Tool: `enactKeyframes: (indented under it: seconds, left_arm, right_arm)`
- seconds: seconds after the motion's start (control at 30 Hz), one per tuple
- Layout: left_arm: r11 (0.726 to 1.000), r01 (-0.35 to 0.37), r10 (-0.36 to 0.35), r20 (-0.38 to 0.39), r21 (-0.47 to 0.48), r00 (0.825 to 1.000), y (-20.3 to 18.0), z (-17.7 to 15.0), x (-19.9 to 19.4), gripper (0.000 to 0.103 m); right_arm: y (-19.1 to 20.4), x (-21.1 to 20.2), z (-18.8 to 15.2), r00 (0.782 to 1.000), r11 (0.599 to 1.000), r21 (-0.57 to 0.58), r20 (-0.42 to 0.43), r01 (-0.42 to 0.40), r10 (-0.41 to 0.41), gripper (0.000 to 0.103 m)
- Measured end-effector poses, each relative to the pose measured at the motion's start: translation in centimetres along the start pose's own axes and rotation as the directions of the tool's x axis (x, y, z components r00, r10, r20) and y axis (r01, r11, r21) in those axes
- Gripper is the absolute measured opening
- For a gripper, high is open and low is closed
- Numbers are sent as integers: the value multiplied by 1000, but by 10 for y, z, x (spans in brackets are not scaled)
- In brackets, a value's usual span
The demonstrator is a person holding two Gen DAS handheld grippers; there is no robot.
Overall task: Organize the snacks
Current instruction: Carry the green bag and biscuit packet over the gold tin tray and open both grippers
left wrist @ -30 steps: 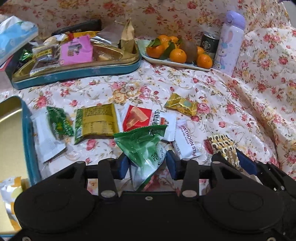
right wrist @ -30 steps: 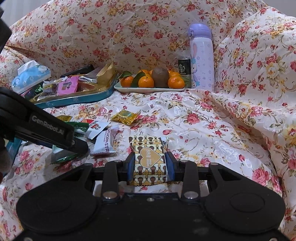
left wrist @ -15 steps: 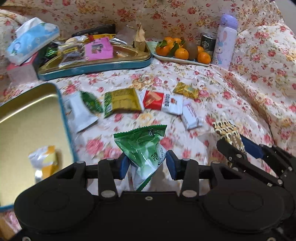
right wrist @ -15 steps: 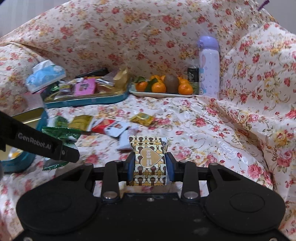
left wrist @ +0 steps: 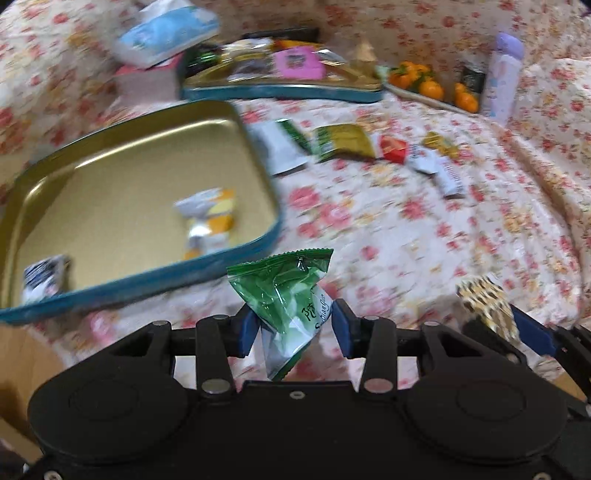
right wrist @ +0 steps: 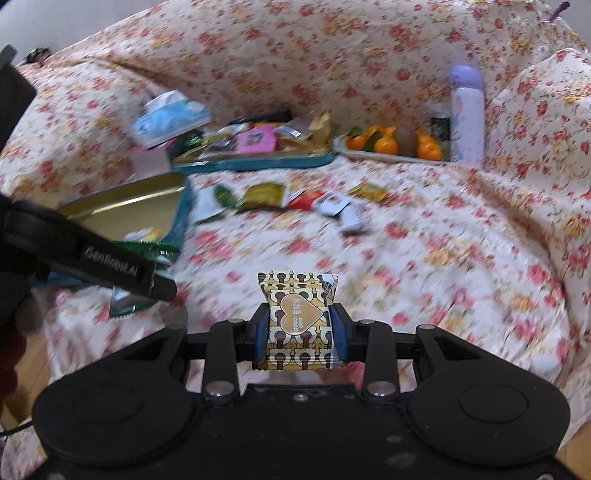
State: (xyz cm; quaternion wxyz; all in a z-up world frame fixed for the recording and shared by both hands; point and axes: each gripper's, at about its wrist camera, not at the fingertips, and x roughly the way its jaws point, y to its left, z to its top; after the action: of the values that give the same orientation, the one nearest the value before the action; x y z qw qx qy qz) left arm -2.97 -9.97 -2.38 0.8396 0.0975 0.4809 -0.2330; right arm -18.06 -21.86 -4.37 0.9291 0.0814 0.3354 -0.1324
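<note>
My left gripper [left wrist: 293,326] is shut on a green and white snack packet [left wrist: 288,295], held above the flowered cloth just right of the near gold tin [left wrist: 110,155]. The tin holds a yellow-white packet [left wrist: 208,218] and a dark-printed packet [left wrist: 42,278]. My right gripper [right wrist: 300,330] is shut on a brown and gold heart-print packet [right wrist: 297,319], raised over the cloth. That packet also shows at the right edge of the left wrist view [left wrist: 484,299]. Several loose packets [left wrist: 343,142] lie in a row on the cloth beyond.
A second blue-rimmed tin [left wrist: 280,90] full of snacks stands at the back, with a tissue pack [left wrist: 166,31] to its left. A tray of oranges [right wrist: 395,146], a dark can [right wrist: 441,127] and a lilac bottle [right wrist: 467,114] stand at the back right. Cloth rises at the right.
Both grippers have pulled back and swung left with their packets still held. The near gold tin has come far into the left wrist view and the loose packets are farther off.
</note>
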Motion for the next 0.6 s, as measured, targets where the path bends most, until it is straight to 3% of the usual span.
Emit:
enactKeyframes:
  seconds: [0.3,0.6]
  left_arm:
    - [992,-87,87,-10,-95,996,40,-23,-11,50]
    - [972,-164,164,-17,-168,986,81,-30,-13,50]
  right_arm:
    - [40,-11,-16,995,995,-59,-63,-84,80,36]
    - [82,-8,-7,980,972,-132,-84,-193,183,36]
